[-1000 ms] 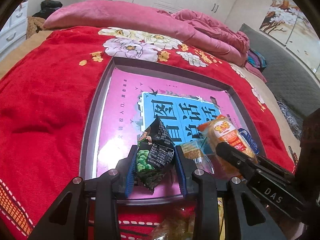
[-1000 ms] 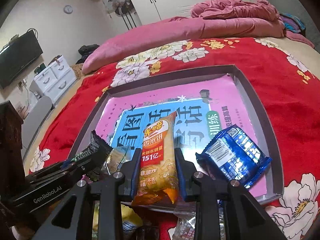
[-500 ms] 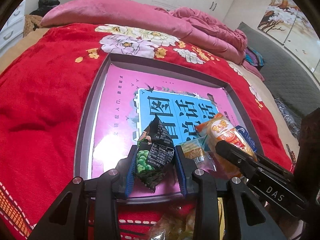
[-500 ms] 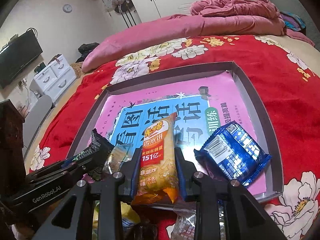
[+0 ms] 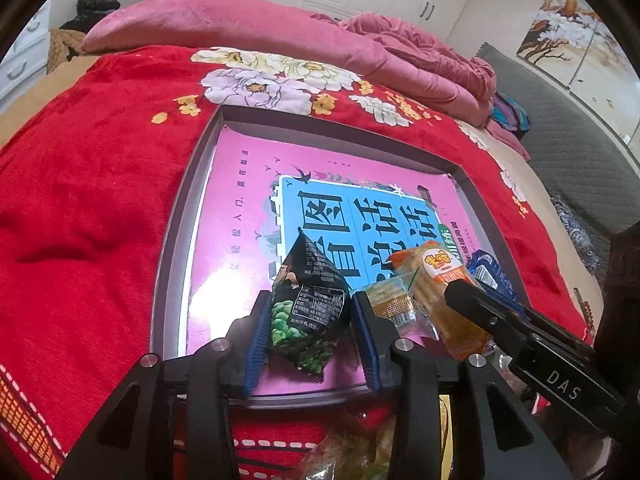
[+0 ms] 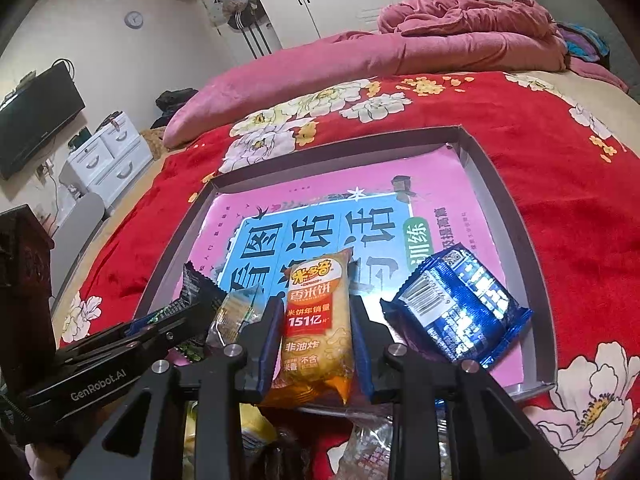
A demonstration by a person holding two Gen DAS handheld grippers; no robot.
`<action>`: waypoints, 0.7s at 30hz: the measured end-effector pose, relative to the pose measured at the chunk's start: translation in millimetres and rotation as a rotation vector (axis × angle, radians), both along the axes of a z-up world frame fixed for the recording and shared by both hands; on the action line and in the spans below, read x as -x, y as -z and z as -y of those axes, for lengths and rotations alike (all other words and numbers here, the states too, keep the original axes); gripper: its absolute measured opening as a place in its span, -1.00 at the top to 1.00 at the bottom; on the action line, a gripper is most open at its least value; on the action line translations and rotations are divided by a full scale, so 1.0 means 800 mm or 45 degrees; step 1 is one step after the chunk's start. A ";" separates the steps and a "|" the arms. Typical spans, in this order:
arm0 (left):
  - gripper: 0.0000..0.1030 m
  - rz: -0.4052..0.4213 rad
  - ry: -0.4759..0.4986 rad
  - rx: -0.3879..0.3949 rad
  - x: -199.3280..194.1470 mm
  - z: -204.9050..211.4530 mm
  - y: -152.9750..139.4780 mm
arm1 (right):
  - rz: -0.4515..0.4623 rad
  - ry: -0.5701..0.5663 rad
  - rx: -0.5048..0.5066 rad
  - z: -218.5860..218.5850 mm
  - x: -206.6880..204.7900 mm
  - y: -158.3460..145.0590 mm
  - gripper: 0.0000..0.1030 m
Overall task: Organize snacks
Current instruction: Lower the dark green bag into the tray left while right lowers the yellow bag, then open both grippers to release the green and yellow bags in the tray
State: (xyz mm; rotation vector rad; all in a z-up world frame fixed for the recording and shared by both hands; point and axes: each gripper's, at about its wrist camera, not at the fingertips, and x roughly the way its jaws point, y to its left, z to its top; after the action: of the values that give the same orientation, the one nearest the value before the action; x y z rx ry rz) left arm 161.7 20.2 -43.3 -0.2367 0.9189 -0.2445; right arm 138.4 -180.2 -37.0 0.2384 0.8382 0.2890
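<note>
My left gripper [image 5: 307, 308] is shut on a black and green pea snack packet [image 5: 310, 304], held over the near edge of a shallow grey tray [image 5: 172, 236] lined with a pink and blue sheet. My right gripper [image 6: 314, 312] is shut on an orange rice cracker packet [image 6: 318, 328] over the same near edge. The cracker packet also shows in the left wrist view [image 5: 442, 292], and the pea packet in the right wrist view [image 6: 192, 284]. A blue snack packet [image 6: 456, 312] lies in the tray's near right corner. A small clear packet [image 5: 390, 300] lies between the two grippers.
The tray sits on a red floral blanket [image 5: 88, 200] on a bed. More loose snack packets [image 5: 352, 448] lie on the blanket below the grippers. A pink quilt [image 6: 360, 52] lies at the far end. White drawers [image 6: 104, 156] and a TV [image 6: 32, 120] stand at the left.
Both grippers keep their packets and have shifted slightly forward over the tray's near edge. The blue packet has not moved.
</note>
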 end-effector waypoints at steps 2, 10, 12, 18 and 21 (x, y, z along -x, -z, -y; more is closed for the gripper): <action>0.19 0.000 0.002 -0.008 0.001 0.001 0.000 | 0.001 0.000 -0.001 0.001 0.001 -0.001 0.37; 0.14 -0.002 0.015 -0.020 0.001 0.003 -0.001 | 0.018 -0.004 0.009 0.003 0.005 -0.005 0.37; 0.13 -0.003 0.017 -0.021 0.001 0.003 -0.002 | 0.020 -0.005 0.012 0.004 0.006 -0.005 0.37; 0.07 -0.006 0.029 -0.016 0.002 0.005 -0.002 | 0.026 -0.013 0.034 0.006 0.009 -0.007 0.35; 0.02 -0.005 0.038 -0.022 0.002 0.007 -0.003 | 0.022 -0.012 0.038 0.008 0.009 -0.006 0.34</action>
State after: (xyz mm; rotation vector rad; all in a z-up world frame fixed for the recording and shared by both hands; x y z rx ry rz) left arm 159.8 14.6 -41.1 -0.2075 0.9290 -0.2638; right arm 131.0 -186.7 -32.1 0.2037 0.8259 0.2868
